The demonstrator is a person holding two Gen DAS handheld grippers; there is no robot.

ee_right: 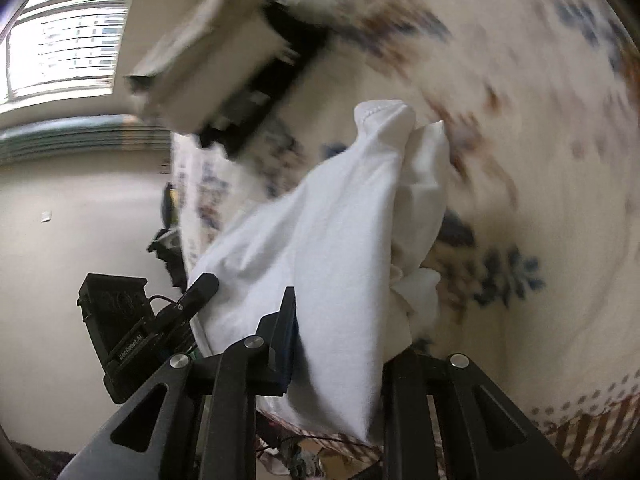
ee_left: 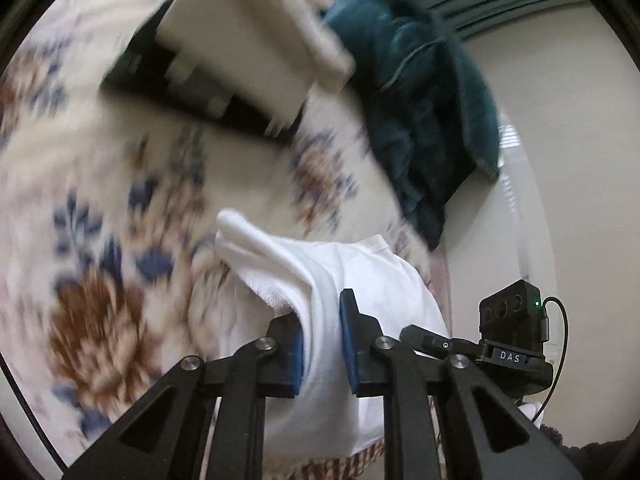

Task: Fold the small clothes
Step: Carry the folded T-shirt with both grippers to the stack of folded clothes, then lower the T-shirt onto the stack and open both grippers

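Observation:
A small white garment (ee_left: pixel 352 292) hangs bunched above a floral bedspread (ee_left: pixel 100 184). My left gripper (ee_left: pixel 322 344) is shut on one part of it, with cloth pinched between the blue pads (ee_left: pixel 347 340). In the right wrist view the same white garment (ee_right: pixel 328 248) drapes over my right gripper (ee_right: pixel 336 344), which is shut on it; the right finger is hidden under the cloth. The other gripper's black body shows at the edge of each view. Both views are motion-blurred.
A white box on a black device (ee_left: pixel 224 64) lies on the bedspread (ee_right: pixel 540 120), also seen in the right wrist view (ee_right: pixel 208 64). A dark teal garment (ee_left: pixel 424 112) is heaped at the bed's edge. A beige wall (ee_left: pixel 580 160) and a window (ee_right: pixel 68 40) lie beyond.

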